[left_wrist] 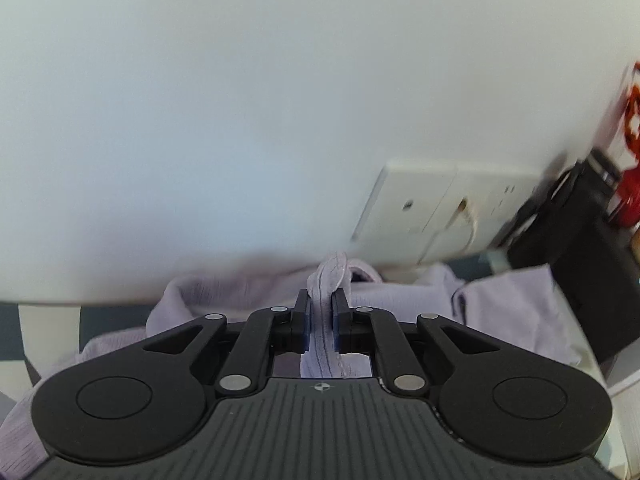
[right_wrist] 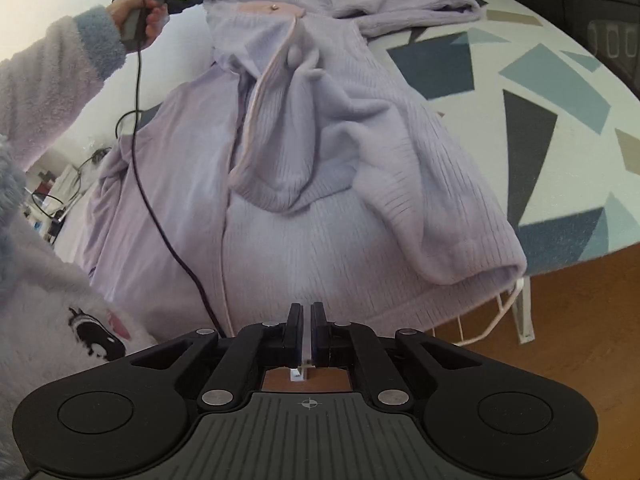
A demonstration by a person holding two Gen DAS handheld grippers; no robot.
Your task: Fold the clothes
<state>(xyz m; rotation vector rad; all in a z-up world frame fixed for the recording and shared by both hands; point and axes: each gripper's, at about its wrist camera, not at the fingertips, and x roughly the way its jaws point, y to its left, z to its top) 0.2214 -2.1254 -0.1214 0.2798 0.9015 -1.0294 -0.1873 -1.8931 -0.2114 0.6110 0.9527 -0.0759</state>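
Big lilac cardigan sprawls across the patterned tabletop, long axis running from six o'clock up to twelve in the right wrist view. Left gripper is clamped on a fabric edge at the far top end. Right gripper sits at the near hem, jaws nearly together; whether they pinch cloth, I cannot tell.

Lilac ribbed cardigan, rumpled, lies half-lifted across patterned table.
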